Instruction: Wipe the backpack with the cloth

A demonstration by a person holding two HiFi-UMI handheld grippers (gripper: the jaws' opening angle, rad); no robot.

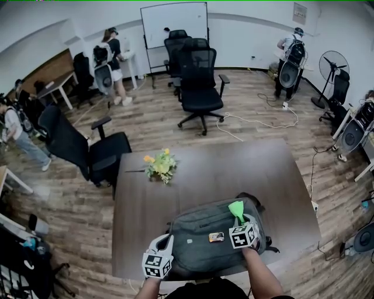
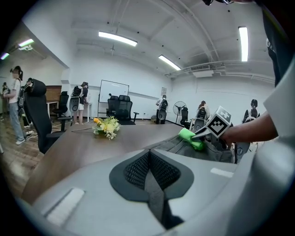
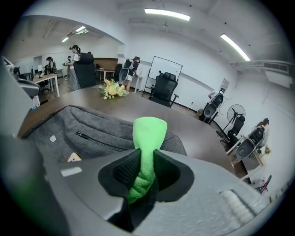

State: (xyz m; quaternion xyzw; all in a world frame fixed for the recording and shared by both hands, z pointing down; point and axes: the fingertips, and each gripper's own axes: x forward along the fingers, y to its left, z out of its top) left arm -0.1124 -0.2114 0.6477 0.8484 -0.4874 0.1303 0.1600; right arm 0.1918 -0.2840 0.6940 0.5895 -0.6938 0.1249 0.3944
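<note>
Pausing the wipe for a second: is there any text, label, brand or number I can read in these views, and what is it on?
No text can be read.
Orange tag on the backpack: print too small.
Wall notice: blurred.
Whiteboard: no legible writing.

Head view steeply down, all sharing backpack

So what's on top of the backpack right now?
A green cloth, held in the right gripper, and a small orange patch. Its near edge is hidden behind the person's arms.
</note>
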